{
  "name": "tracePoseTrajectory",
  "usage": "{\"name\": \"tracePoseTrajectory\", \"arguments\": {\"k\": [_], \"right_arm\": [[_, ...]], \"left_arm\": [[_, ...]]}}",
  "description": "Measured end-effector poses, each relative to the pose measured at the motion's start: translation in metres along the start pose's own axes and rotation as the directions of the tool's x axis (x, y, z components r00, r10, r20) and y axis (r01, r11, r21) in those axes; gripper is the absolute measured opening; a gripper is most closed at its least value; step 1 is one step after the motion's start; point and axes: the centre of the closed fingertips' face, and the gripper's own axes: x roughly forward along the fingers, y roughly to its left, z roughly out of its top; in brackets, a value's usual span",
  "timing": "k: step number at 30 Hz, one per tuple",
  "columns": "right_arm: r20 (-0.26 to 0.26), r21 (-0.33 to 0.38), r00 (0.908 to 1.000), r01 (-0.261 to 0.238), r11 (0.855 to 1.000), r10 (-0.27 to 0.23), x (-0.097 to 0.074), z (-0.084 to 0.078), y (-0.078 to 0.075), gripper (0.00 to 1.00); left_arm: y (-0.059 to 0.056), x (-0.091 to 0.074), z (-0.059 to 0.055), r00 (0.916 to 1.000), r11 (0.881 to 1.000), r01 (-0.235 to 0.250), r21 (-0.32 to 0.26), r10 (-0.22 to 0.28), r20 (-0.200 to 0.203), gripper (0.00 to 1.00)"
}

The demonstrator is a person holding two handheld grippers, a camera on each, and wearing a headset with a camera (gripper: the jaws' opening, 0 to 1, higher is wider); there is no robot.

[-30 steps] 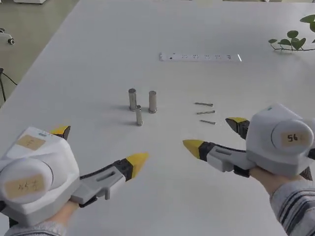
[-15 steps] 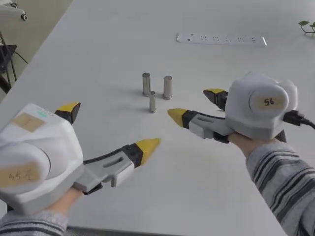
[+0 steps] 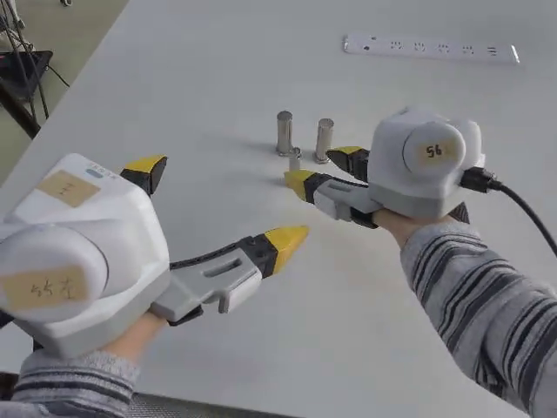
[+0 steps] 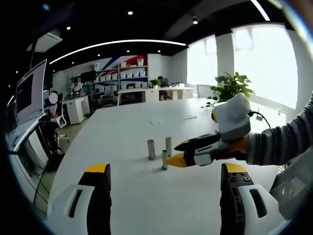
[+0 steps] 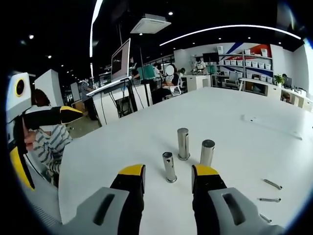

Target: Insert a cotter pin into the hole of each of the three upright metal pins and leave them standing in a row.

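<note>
Three upright metal pins stand close together on the white table: two tall ones (image 3: 285,132) (image 3: 324,139) and a shorter pin (image 3: 295,158) with a hole near its top (image 5: 169,166). My right gripper (image 3: 324,168) is open, and its yellow tips reach to either side of the shorter pin (image 4: 165,159) without touching it. My left gripper (image 3: 218,205) is open and holds nothing, well short of the pins to their left (image 4: 166,169). Three cotter pins (image 5: 269,199) lie flat on the table to the right of my right gripper (image 5: 168,171).
A white power strip (image 3: 431,48) lies at the far side of the table. The table's left edge (image 3: 52,131) drops to the floor, where a stand's legs show. In the gripper views there are desks, shelves and people in the room behind.
My right gripper has moved left and forward from beside the cotter pins up to the shorter metal pin. The head view has shifted. The left gripper has stayed open at the near left.
</note>
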Motion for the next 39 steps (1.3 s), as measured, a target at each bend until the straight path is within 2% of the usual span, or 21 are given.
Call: {"name": "tracePoseTrajectory", "arguments": {"k": [6,15,18,22,26,31,34,38,39], "right_arm": [[0.001,-0.012,0.9996,-0.029,1.000,0.029,0.018,-0.004,-0.001,0.23],[-0.012,-0.017,0.9983,-0.058,0.998,0.058,0.027,-0.006,0.001,0.14],[-0.019,-0.049,0.9984,-0.054,0.997,0.053,0.027,-0.007,-0.002,0.06],[-0.027,-0.062,0.9973,-0.070,0.996,0.068,0.028,-0.007,-0.002,0.05],[-0.041,-0.115,0.9965,-0.077,0.990,0.073,0.027,-0.007,-0.004,0.05],[-0.063,-0.124,0.9931,-0.106,0.987,0.099,0.022,-0.009,-0.001,0.04],[-0.075,-0.165,0.9914,-0.118,0.979,0.107,0.016,-0.010,0.001,0.04],[-0.076,-0.166,0.9903,-0.128,0.978,0.117,0.005,-0.010,0.000,0.04],[-0.084,-0.184,0.9894,-0.132,0.974,0.119,0.002,-0.012,-0.001,0.04]], "left_arm": [[-0.003,0.006,-0.002,0.9997,1.000,0.022,0.019,-0.022,-0.014,0.92],[-0.011,0.012,-0.006,0.9969,0.997,0.070,0.027,-0.069,-0.037,0.93],[-0.014,0.012,-0.010,0.9940,0.995,0.095,0.027,-0.093,-0.057,0.95],[-0.018,0.012,-0.011,0.9916,0.992,0.115,0.049,-0.112,-0.065,0.96],[-0.020,0.012,-0.012,0.9906,0.992,0.122,0.039,-0.119,-0.067,0.96],[-0.024,0.011,-0.012,0.9894,0.990,0.134,0.034,-0.132,-0.061,0.96],[-0.024,0.011,-0.012,0.9890,0.990,0.135,0.035,-0.133,-0.065,0.96],[-0.026,0.010,-0.011,0.9890,0.990,0.137,0.041,-0.134,-0.062,0.96],[-0.026,0.009,-0.012,0.9885,0.990,0.138,0.041,-0.135,-0.067,0.96]]}}
